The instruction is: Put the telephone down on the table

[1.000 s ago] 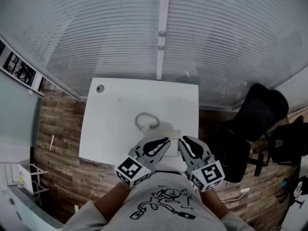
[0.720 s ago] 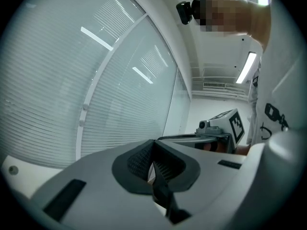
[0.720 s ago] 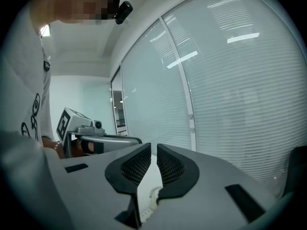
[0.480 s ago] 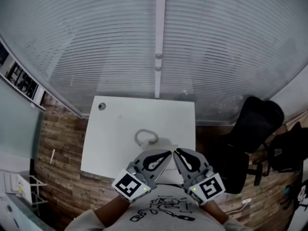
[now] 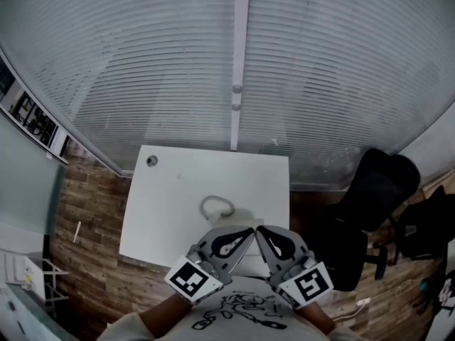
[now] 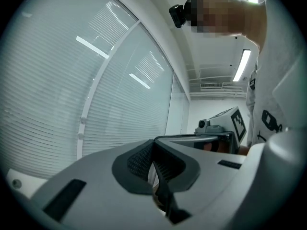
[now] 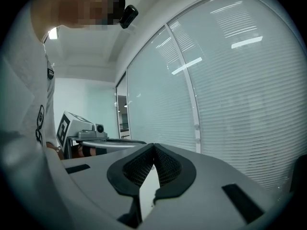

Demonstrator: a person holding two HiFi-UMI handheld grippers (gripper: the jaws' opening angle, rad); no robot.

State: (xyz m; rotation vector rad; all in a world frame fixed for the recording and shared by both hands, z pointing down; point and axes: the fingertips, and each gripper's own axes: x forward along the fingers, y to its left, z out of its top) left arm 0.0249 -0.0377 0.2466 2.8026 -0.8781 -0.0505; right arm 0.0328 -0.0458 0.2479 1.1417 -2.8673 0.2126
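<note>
The white telephone (image 5: 244, 215) lies on the white table (image 5: 163, 212) near its front edge. Its curled cord (image 5: 217, 206) loops to the left, and the grippers partly hide the telephone. My left gripper (image 5: 248, 231) and right gripper (image 5: 261, 231) hover side by side above the table's front edge, tips close together, held near the person's chest. In the left gripper view the left gripper (image 6: 153, 143) is shut with nothing in it. In the right gripper view the right gripper (image 7: 153, 146) has just closed, pads touching at the tips, nothing between them.
A wall of closed window blinds (image 5: 234, 62) stands behind the table. There is a round cable hole (image 5: 151, 161) at the table's far left corner. A black office chair (image 5: 370, 197) stands to the right on the wooden floor (image 5: 85, 212).
Both grippers have risen a little over the table's front edge and drawn nearer the person. Their jaws have closed. The telephone stays on the table.
</note>
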